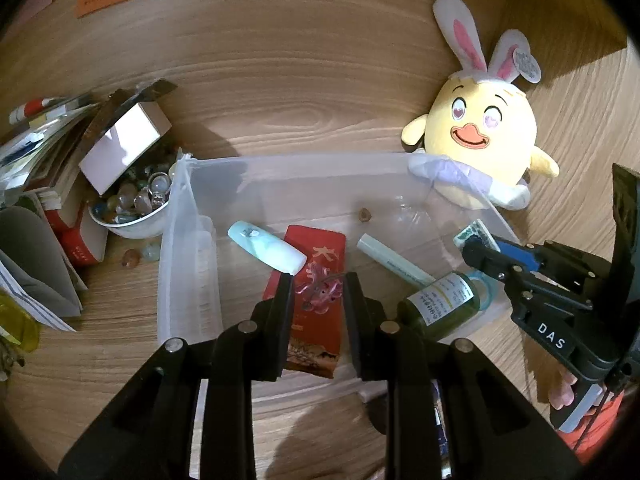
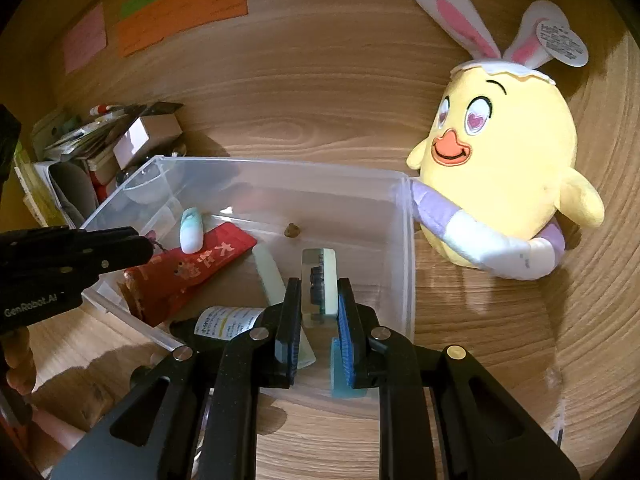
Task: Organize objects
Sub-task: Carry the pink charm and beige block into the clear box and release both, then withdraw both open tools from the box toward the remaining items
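A clear plastic box (image 1: 300, 158) (image 2: 280, 164) stands on the wooden desk. Inside lie a mint case (image 1: 266, 246) (image 2: 191, 230), a red packet (image 1: 316, 340) (image 2: 192, 272), a pale green stick (image 1: 392, 260) (image 2: 270, 276), a green bottle (image 1: 440, 312) (image 2: 224, 326) and a teal tape roll (image 1: 486, 286). My left gripper (image 1: 318, 278) (image 2: 140, 244) hangs over the box, shut on a pink translucent clip (image 1: 320, 294). My right gripper (image 2: 319, 282) (image 1: 472, 246) is over the box's right side, shut on a small clear and white block with a dark pattern (image 2: 320, 284) (image 1: 476, 232).
A yellow plush chick with rabbit ears (image 1: 480, 132) (image 2: 500, 168) leans against the box's right rim. Left of the box are a white bowl of stones (image 1: 128, 216), a small open carton (image 1: 128, 148) and stacked books (image 1: 40, 200). Sticky notes (image 2: 180, 12) hang on the back wall.
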The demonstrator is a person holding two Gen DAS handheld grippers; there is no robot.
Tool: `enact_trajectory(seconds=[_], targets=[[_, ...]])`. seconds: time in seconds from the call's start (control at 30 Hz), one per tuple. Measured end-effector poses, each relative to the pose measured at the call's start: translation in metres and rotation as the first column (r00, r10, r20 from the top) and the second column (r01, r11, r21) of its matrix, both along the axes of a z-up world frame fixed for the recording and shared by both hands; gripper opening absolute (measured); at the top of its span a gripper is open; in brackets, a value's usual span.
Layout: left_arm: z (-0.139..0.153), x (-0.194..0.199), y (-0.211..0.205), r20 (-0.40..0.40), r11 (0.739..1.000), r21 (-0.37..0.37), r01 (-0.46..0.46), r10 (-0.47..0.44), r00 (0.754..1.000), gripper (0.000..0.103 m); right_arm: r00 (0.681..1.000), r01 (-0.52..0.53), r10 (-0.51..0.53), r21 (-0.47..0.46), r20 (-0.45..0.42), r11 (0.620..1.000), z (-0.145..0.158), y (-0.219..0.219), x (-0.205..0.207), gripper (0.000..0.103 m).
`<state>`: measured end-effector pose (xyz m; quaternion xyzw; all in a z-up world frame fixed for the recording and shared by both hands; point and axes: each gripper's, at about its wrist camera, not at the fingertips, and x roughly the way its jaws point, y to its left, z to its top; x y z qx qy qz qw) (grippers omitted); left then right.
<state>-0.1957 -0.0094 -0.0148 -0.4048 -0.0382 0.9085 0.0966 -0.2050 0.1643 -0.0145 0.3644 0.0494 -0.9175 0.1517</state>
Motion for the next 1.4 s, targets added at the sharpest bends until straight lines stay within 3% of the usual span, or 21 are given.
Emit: enact_trajectory(seconds=[0.2,0.37,0.43,0.77,1.1,1.4], targets=[[0.001,0.002,0.001,0.007,1.000,-0.008,0.007,-0.007,1.000,0.024,1.000,-0.006,0.006,0.001,-0.005,1.000,0.003,-0.001,0.002,0.015],[0.009,0.008,0.000,-0.012,1.000,-0.006,0.004,-0.004,1.000,0.030,1.000,-0.005,0.005,0.002,-0.017,1.000,0.007,-0.001,0.006,0.029],[0.014,0.013,0.000,-0.026,1.000,-0.006,0.001,-0.001,1.000,0.043,1.000,-0.004,0.004,0.007,-0.031,1.000,0.011,-0.001,0.010,0.034],[0.037,0.046,-0.004,-0.101,0.999,-0.026,-0.022,0.019,0.995,0.076,0.995,-0.012,0.012,0.001,-0.101,1.000,0.033,-0.004,0.043,0.064],[0.043,0.089,-0.012,-0.132,0.999,-0.046,-0.020,0.014,0.991,0.086,0.990,-0.035,0.033,-0.018,-0.140,0.999,0.048,-0.005,0.088,0.064],[0.029,0.134,-0.017,-0.116,0.996,-0.086,-0.018,0.008,0.993,0.088,0.993,-0.073,0.069,-0.038,-0.093,0.997,0.032,-0.011,0.124,0.064]])
